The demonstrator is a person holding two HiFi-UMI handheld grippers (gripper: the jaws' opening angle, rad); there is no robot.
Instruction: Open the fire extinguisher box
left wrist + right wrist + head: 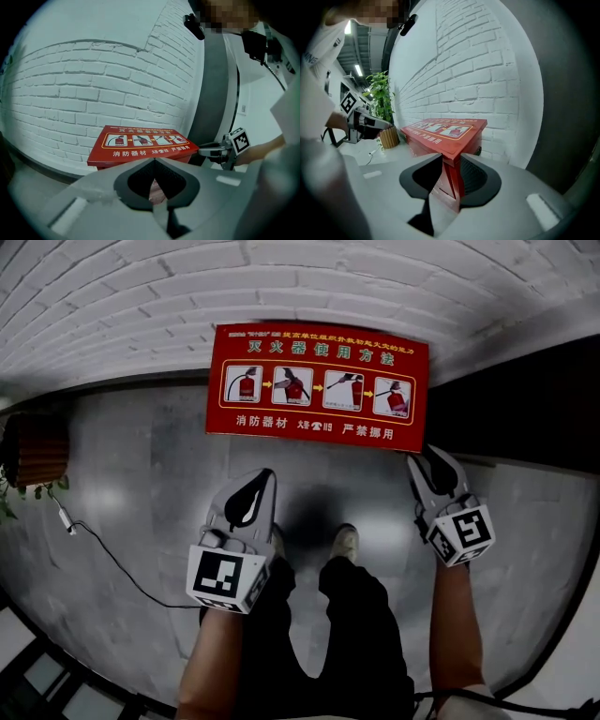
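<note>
Right jaws gripping corner, fire extinguisher box [317, 385] closed

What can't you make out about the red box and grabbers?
Any latch: head view shows only the fire extinguisher box lid; jaws block much of the front in both gripper views.
Whether the right gripper presses the box corner: its view leaves contact unclear.
Lid's top print: too small.
</note>
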